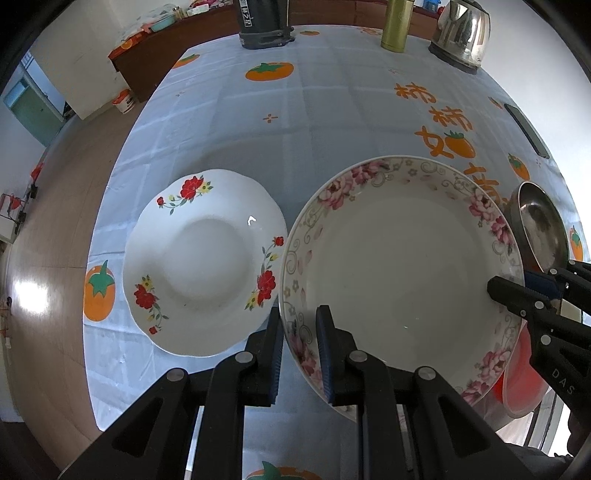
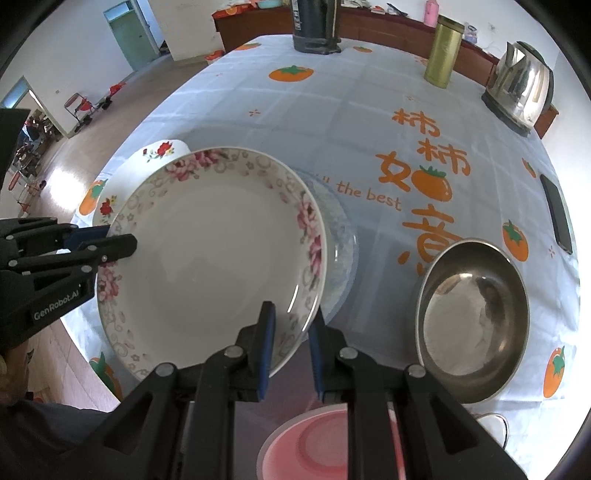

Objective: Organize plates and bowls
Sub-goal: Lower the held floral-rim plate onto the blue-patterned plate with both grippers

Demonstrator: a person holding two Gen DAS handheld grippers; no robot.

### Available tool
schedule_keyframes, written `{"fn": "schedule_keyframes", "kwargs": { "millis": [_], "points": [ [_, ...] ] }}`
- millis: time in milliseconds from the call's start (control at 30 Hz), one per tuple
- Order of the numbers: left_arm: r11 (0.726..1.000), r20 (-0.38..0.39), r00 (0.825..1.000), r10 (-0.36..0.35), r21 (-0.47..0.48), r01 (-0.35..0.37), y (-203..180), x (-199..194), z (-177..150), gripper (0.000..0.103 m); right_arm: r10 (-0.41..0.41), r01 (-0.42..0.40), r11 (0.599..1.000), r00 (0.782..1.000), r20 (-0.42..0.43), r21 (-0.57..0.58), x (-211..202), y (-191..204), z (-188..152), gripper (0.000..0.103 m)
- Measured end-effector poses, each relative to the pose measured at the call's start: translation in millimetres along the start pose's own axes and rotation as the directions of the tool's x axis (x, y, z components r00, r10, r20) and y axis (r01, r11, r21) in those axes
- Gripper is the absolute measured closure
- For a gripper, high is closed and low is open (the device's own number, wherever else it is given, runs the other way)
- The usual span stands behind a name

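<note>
A large white plate with pink flowers on its rim (image 1: 399, 258) (image 2: 210, 254) is held in the air between both grippers. My left gripper (image 1: 300, 325) (image 2: 110, 242) is shut on its left rim. My right gripper (image 2: 291, 317) (image 1: 517, 291) is shut on its right rim. A white plate with red flowers (image 1: 201, 258) (image 2: 162, 149) lies on the table to the left. A clear glass plate (image 2: 341, 243) lies under the held plate. A steel bowl (image 2: 472, 317) (image 1: 541, 229) sits to the right.
A red bowl (image 2: 317, 443) (image 1: 521, 376) sits at the near edge. At the far side of the table stand a black container (image 1: 264, 26) (image 2: 316, 27), a gold canister (image 1: 397, 26) (image 2: 443, 55) and a steel kettle (image 1: 461, 35) (image 2: 519, 86). A phone (image 2: 557, 214) (image 1: 526, 129) lies at the right.
</note>
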State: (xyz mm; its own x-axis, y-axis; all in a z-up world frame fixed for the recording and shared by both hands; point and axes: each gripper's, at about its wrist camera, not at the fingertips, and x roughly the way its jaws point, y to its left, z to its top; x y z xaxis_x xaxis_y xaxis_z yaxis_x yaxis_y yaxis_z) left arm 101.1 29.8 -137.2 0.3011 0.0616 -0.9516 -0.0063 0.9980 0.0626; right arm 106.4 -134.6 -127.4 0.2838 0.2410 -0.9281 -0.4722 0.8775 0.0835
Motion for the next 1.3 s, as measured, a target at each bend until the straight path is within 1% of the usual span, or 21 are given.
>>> {"fn": "schedule_keyframes", "kwargs": {
  "millis": [733, 1300],
  "points": [
    [1.0, 0.005, 1.0, 0.009, 0.022, -0.009, -12, 9, 14, 0.084, -0.028, 0.028, 0.999, 1.0, -0.007, 0.017, 8, -16, 10, 0.085],
    [1.0, 0.004, 1.0, 0.009, 0.024, -0.009, -13, 13, 17, 0.084, -0.035, 0.035, 0.999, 0.999, -0.01, 0.022, 12, -20, 13, 0.085]
  ]
}}
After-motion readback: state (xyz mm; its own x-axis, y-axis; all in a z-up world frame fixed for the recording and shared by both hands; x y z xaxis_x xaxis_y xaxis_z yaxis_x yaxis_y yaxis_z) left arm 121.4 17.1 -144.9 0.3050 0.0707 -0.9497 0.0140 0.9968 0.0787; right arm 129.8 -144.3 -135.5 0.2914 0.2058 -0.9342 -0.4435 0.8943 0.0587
